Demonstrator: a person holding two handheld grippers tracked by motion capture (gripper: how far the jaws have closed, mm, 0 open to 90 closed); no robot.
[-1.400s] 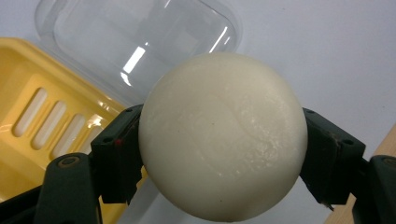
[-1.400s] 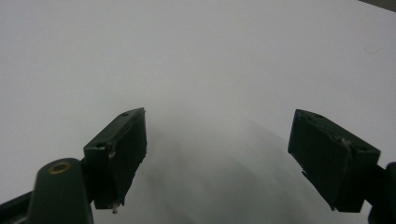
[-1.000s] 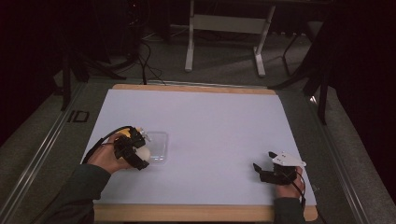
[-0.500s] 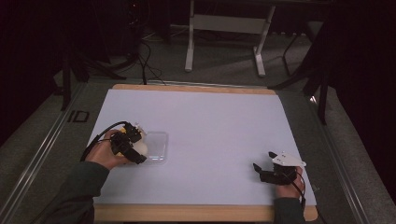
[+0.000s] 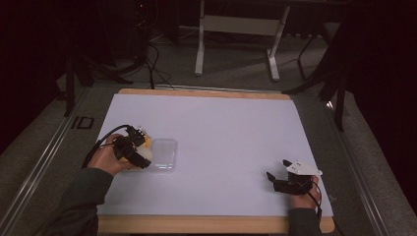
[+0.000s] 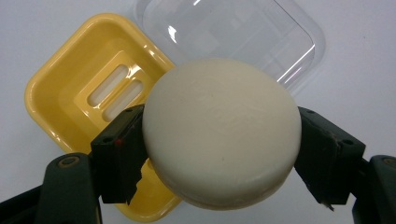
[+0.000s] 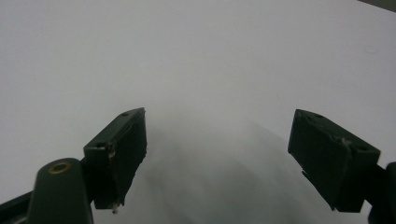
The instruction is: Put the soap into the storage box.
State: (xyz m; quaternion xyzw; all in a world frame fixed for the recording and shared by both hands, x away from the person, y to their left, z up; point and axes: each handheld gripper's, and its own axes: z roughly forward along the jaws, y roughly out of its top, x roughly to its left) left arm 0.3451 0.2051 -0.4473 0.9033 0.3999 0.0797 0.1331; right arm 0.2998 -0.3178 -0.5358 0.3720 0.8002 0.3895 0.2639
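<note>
1. The left gripper (image 6: 222, 144) clamps a round, cream-white bar of soap (image 6: 222, 133) between its two black jaws, one pad pressed on each side of the bar. The soap is off the table, hanging over the near corner of the dish in the left gripper view.
2. Under and behind the soap stands a yellow soap dish (image 6: 79, 93), a rounded rectangle with a raised middle panel cut by two long drain slots. Nothing lies in it; its slotted floor is bare as far as the soap leaves it in sight.
3. Just beside the dish, touching or overlapping its far corner, lies a clear plastic lid (image 6: 261, 32), also a rounded rectangle. It holds nothing and the white table shows through it.
4. From the high view the left gripper (image 5: 135, 150) sits at the left of the white table (image 5: 231, 128), with the lid (image 5: 163, 153) on its right. The dish is mostly hidden there by the hand and gripper.
5. The right gripper (image 7: 233, 154) has its jaws standing wide apart with nothing between them, only bare white table beneath.
6. In the high view the right gripper (image 5: 278, 179) rests low at the near right of the table, well apart from the soap, dish and lid.
</note>
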